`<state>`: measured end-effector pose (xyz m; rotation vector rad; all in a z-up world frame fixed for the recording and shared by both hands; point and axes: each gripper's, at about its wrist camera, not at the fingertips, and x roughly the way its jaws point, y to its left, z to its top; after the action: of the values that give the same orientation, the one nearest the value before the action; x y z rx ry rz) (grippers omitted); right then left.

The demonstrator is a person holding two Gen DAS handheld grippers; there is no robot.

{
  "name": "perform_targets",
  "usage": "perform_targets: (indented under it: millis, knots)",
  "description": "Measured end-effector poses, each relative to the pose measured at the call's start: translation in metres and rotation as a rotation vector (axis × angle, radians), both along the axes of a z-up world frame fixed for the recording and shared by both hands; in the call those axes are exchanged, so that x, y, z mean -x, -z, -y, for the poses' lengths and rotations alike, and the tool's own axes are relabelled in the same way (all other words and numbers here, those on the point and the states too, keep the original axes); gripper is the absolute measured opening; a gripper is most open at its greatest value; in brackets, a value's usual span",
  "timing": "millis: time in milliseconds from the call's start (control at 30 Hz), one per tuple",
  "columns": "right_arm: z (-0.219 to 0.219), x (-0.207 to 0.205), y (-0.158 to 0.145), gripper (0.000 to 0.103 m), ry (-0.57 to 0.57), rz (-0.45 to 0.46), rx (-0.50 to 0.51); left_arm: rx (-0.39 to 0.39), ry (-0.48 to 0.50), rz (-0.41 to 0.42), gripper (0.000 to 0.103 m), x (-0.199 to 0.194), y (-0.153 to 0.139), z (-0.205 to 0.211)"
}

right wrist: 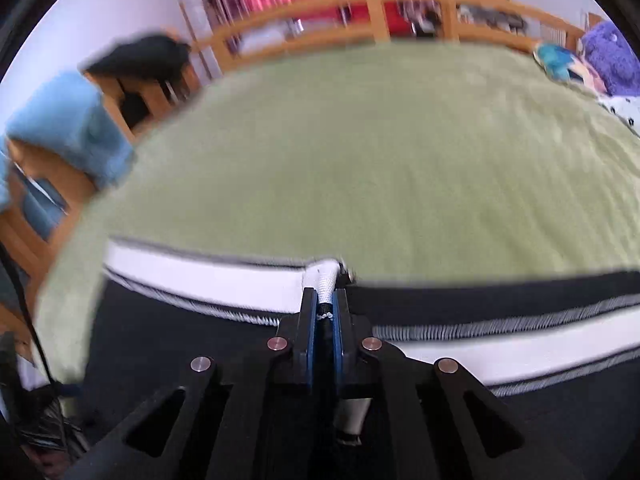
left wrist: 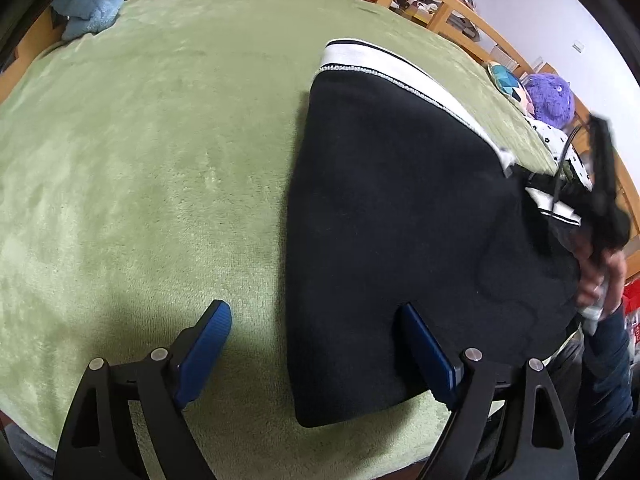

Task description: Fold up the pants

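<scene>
Pants (left wrist: 400, 220), black with a white waistband at the far end, lie on the right half of the green blanket (left wrist: 140, 160) in the left wrist view, long axis running near to far. The left gripper (left wrist: 316, 344) hangs released over their near left edge, one finger above cloth, one above blanket. At far right the right gripper (left wrist: 560, 204) pinches the waistband.

Right wrist view: right gripper (right wrist: 325, 308) clenched on the bunched waistband (right wrist: 200, 284); wooden rail (right wrist: 360, 4) and red curtains beyond.
</scene>
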<state>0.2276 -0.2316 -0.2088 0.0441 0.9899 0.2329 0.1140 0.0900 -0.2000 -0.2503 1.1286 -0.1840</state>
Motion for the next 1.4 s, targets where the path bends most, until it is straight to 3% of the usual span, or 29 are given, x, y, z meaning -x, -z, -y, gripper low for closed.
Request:
perform_targets:
  millis: [67,100,167,200,233,367,467,533,633,733,867,933,1000,1067,1133,1167,1267,1400]
  knots:
    - [-0.002,0.010,-0.006,0.010,-0.030,0.003,0.042,0.001,0.007,-0.001,0.086,0.000,-0.002,0.000]
    - [0.004,0.016,-0.014,0.016,-0.021,0.002,0.017,0.004,0.009,0.001,0.086,-0.001,-0.003,0.000]
    - [0.023,0.037,-0.033,0.037,0.035,0.020,-0.068,0.007,0.010,0.004,0.086,0.000,-0.003,-0.005]
    - [0.027,0.048,-0.039,0.053,0.049,0.034,-0.083,0.010,0.008,0.005,0.086,0.001,-0.002,-0.008]
    - [0.028,0.059,-0.044,0.055,0.048,0.045,-0.092,0.013,0.002,0.006,0.086,0.001,-0.002,-0.010]
    - [0.020,0.113,-0.049,0.055,-0.017,0.035,-0.100,0.024,-0.023,0.016,0.086,0.005,-0.003,-0.013]
    - [-0.001,0.139,-0.039,0.047,-0.069,0.008,-0.057,0.031,-0.034,0.057,0.085,0.009,-0.010,-0.012]
    - [-0.006,0.148,-0.028,0.020,-0.077,-0.024,-0.020,0.044,-0.035,0.102,0.085,0.012,-0.017,-0.012]
    - [-0.006,0.164,-0.033,0.017,-0.068,0.039,0.010,0.007,-0.034,0.130,0.085,0.014,-0.024,-0.007]
    - [0.007,0.184,-0.055,0.017,-0.055,0.084,-0.090,0.014,-0.033,0.138,0.085,0.018,-0.028,-0.007]
    - [0.007,0.186,-0.037,0.017,-0.049,0.018,-0.051,0.053,-0.026,0.116,0.086,0.018,-0.024,-0.006]
    - [0.000,0.177,-0.010,0.019,-0.055,-0.048,-0.019,0.037,-0.025,0.099,0.086,0.016,-0.019,-0.002]
    - [-0.001,0.170,-0.010,0.023,-0.071,-0.051,-0.009,0.042,-0.026,0.086,0.086,0.014,-0.018,-0.001]
    - [0.002,0.168,-0.022,0.034,-0.095,-0.042,-0.016,0.050,-0.023,0.096,0.086,0.014,-0.022,-0.003]
    - [0.010,0.168,-0.039,0.056,-0.084,0.021,-0.020,0.056,-0.031,0.120,0.086,0.013,-0.027,-0.006]
    - [0.016,0.168,-0.048,0.059,-0.075,0.061,-0.025,0.060,-0.037,0.124,0.086,0.011,-0.028,-0.008]
    - [0.028,0.141,-0.064,0.061,-0.025,0.121,-0.020,0.058,-0.051,0.120,0.086,-0.001,-0.027,-0.012]
    - [0.029,0.093,-0.057,0.058,0.013,0.128,-0.043,0.017,-0.048,0.107,0.086,-0.012,-0.024,-0.002]
